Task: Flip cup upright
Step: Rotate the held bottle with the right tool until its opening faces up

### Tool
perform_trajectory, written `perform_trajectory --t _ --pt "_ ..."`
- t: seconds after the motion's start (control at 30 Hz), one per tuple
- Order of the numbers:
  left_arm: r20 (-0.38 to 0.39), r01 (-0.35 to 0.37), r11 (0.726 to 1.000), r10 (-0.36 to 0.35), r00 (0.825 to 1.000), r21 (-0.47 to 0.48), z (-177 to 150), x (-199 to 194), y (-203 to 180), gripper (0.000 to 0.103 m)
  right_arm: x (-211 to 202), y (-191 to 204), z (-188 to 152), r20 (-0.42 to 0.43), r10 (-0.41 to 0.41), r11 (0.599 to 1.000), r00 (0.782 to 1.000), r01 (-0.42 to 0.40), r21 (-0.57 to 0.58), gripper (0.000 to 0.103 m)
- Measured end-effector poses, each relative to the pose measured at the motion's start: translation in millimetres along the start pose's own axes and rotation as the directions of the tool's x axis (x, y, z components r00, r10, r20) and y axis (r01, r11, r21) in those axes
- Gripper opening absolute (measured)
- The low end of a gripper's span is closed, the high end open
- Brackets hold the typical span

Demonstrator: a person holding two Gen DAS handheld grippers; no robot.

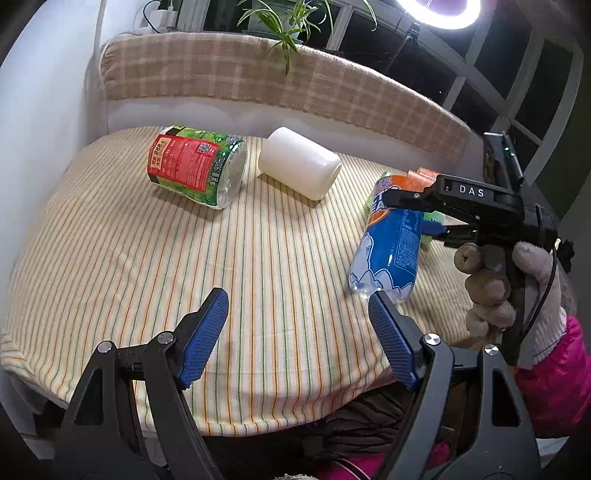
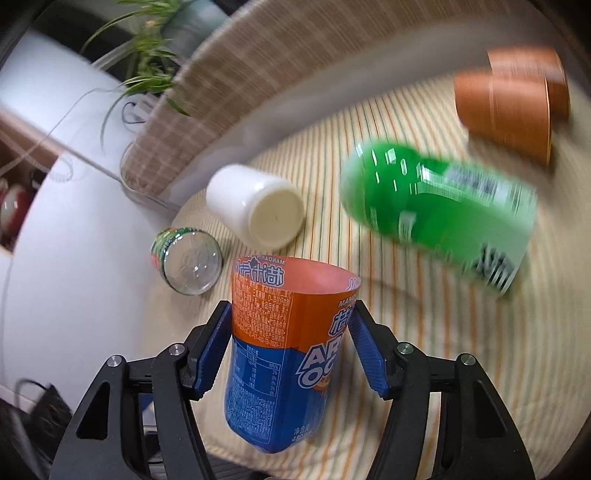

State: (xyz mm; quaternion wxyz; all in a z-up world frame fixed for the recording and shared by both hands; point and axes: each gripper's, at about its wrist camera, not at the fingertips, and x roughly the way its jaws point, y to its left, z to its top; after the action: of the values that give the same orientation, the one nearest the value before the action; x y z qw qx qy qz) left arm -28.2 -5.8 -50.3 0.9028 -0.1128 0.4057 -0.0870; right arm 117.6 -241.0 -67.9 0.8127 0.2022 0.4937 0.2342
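Observation:
A blue and orange cut-bottle cup (image 2: 280,343) sits between my right gripper's (image 2: 291,343) blue pads, which are shut on its sides near the open rim. In the left wrist view the same cup (image 1: 388,243) is tilted, its clear base low on the striped tablecloth (image 1: 147,266), and the right gripper (image 1: 417,212) grips its upper end. My left gripper (image 1: 299,332) is open and empty above the table's near edge. A white cup (image 1: 299,162) lies on its side at the back.
A red and green cut-bottle cup (image 1: 195,164) lies on its side at the back left. A green cup (image 2: 439,210) and an orange cup (image 2: 506,107) lie on the right. A checked cushion (image 1: 258,77) and a plant (image 1: 291,22) stand behind the table.

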Motion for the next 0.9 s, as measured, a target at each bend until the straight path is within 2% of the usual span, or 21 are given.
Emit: perform_trajectory --t 0.23,0.33,0.4,0.7,0.9 --pt "0.007 0.013 1.0 -0.014 1.0 0.008 0.5 -2.1 -6.5 0.081 -17.3 27.5 -1.4 0.135 -0.071 0.972 0.988 0.099 -0.213 0.063" --pt "0.007 0.017 1.0 -0.017 1.0 0.005 0.8 -2.4 -7.2 0.081 -17.3 37.8 -1.5 0.188 -0.1 0.946 0.977 0.152 -0.287 0.062" --pt "0.008 0.014 1.0 -0.014 1.0 0.003 1.2 -2.3 -6.6 0.081 -14.2 45.9 -2.6 0.222 -0.136 0.914 0.965 0.209 -0.347 0.062" --pt "0.007 0.011 1.0 -0.011 1.0 -0.004 1.7 -2.1 -4.6 0.081 -6.9 63.8 -6.6 0.28 -0.191 0.824 0.941 0.309 -0.476 0.061" --pt "0.008 0.006 1.0 -0.006 1.0 0.0 2.6 -1.2 -6.6 0.081 -4.2 63.9 -6.9 0.27 -0.194 0.816 0.943 0.308 -0.49 0.061"
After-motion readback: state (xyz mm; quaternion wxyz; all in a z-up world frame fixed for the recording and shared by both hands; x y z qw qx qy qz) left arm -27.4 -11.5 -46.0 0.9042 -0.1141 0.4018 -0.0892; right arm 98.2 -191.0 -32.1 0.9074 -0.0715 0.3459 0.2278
